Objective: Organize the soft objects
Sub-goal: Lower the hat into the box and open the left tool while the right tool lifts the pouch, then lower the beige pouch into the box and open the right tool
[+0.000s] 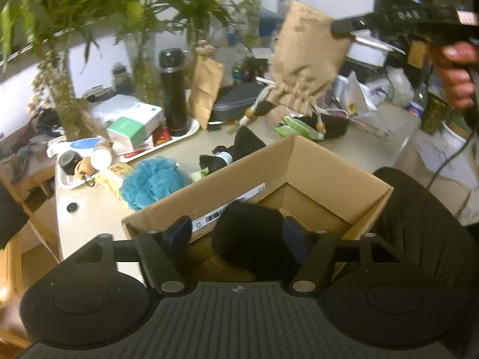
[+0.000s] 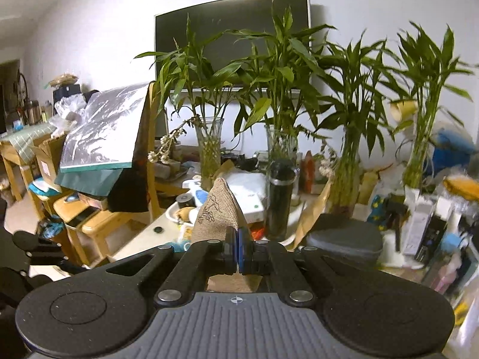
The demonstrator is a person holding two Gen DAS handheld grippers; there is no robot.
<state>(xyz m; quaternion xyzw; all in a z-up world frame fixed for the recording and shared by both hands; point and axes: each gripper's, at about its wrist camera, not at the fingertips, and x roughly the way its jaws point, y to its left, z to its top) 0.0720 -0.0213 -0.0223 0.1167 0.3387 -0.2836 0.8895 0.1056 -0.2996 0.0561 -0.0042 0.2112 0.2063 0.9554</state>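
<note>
In the left wrist view an open cardboard box stands on the table's near side. My left gripper hangs over it, open. A black soft bundle lies in the box between the fingers, clear of the left pad. High at the right, a hand holds my right gripper, shut on the top of a burlap drawstring pouch that dangles above the table. In the right wrist view the right gripper pinches that pouch. A blue bath pouf and a black cloth lie beside the box.
A black flask stands on a white tray with small boxes. Behind are a grey zip case, a brown paper bag and vases of bamboo. A black padded chair flanks the box at right.
</note>
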